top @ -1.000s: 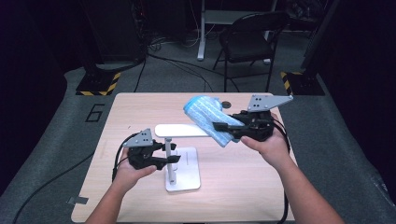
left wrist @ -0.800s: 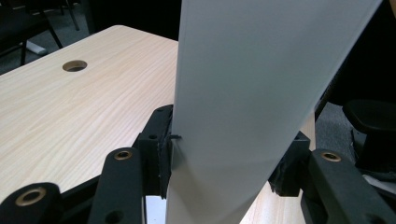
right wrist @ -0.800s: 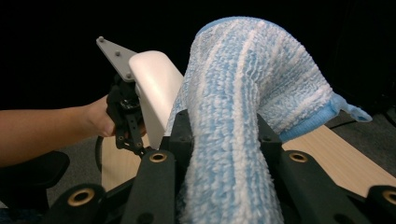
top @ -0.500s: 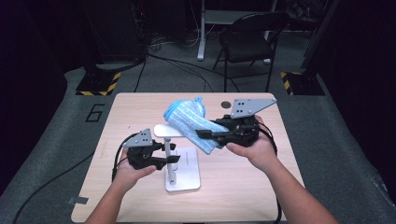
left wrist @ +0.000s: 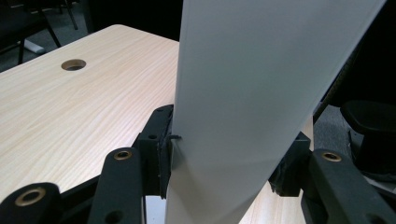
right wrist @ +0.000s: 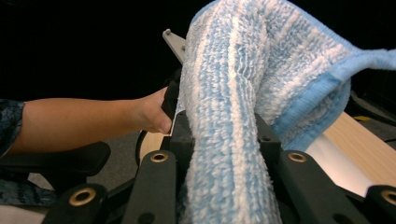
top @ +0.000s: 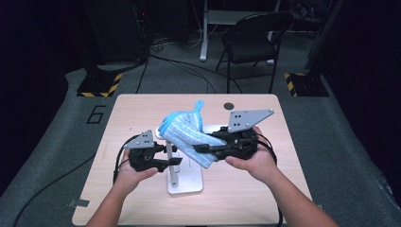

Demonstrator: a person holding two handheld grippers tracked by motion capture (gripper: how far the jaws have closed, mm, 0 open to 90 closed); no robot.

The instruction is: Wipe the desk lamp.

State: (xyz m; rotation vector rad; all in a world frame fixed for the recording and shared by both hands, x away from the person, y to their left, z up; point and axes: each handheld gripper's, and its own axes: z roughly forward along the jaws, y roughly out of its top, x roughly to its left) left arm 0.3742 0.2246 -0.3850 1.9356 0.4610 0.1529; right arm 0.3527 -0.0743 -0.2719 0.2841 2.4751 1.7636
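Black two-jaw tools: left tool point(top: 176, 161), right tool point(top: 198, 148); grey 3-cornered plates w/ holes on top, brass-ringed screws, black cables trailing. Bare forearms.

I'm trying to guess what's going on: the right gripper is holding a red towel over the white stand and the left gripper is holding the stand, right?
Almost. The towel is blue and white, not red, as the right gripper view shows. The right gripper does clamp it, and the left gripper holds the white stand.

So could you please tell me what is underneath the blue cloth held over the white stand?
Under the blue striped cloth, held by the right gripper, the white stand's post and base show. The stand's top bar is covered by the cloth. The left gripper clamps the stand.
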